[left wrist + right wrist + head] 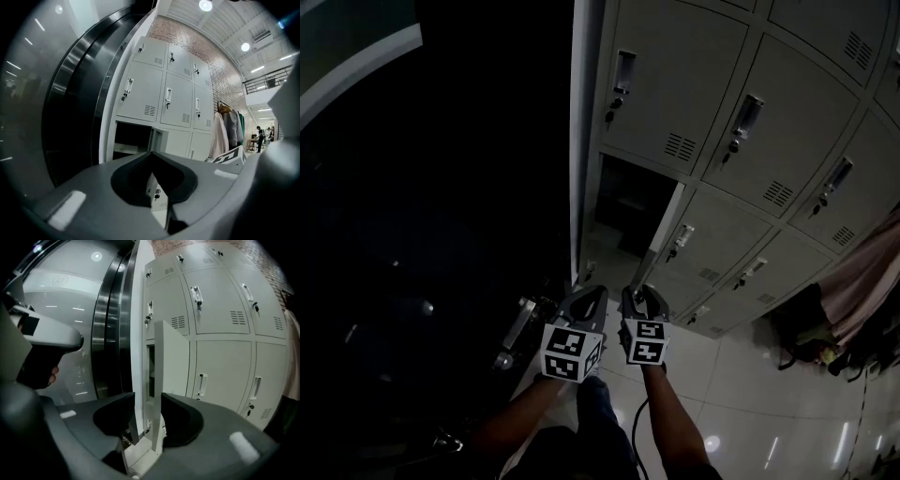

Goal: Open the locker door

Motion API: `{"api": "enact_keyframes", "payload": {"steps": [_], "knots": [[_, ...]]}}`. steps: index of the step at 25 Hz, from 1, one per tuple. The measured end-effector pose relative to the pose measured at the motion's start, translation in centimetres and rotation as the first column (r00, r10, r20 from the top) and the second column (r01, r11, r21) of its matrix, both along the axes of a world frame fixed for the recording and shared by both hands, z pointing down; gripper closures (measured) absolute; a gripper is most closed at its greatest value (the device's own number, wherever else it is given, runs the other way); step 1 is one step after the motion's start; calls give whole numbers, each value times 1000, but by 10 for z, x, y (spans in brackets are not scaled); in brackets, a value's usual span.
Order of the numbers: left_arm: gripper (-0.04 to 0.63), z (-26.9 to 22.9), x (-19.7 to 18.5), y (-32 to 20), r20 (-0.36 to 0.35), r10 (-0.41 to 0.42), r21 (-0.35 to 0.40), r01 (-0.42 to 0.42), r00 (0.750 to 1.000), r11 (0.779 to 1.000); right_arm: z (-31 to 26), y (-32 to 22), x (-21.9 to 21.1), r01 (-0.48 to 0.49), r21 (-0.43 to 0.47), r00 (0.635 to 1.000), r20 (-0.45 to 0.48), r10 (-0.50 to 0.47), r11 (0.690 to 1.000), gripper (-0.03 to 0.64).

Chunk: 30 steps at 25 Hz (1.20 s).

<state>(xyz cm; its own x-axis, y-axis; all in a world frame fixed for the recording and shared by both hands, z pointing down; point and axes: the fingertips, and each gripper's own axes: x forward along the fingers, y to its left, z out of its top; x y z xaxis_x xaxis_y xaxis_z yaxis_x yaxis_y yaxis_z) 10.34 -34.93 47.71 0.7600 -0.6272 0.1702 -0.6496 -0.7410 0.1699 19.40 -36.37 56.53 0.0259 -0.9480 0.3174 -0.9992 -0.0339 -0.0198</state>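
The open locker door (171,362) stands tall, its thin edge straight ahead of the right gripper (147,399), whose fingers sit apart. The left gripper (151,153) has its fingers closed on nothing.

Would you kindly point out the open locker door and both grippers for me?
open locker door (171,362), right gripper view, on its pale panel.
left gripper (591,295), head view, between its fingertips.
right gripper (640,293), head view, between its fingertips.

Open locker interior (626,202) too dark
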Motion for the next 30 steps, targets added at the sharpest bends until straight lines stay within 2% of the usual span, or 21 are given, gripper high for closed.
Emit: {"api": "enact_keyframes", "payload": {"steps": [11,17,24,30], "knots": [[595,-63,-45,88,6,-15,8,15,1000,1000,-98,92,-47,3,68,1000,19,-5,998,486],[595,-87,-52,121,-9,-14,16,14,1000,1000,-147,130,-70,24,137,999,24,-27,990,524],[595,-104,-59,167,-29,-36,57,38,999,998,-195,189,-88,57,232,998,15,-62,971,612],[595,-111,-60,211,-39,-61,76,64,997,995,-208,244,-94,97,269,994,21,-107,958,612]]}}
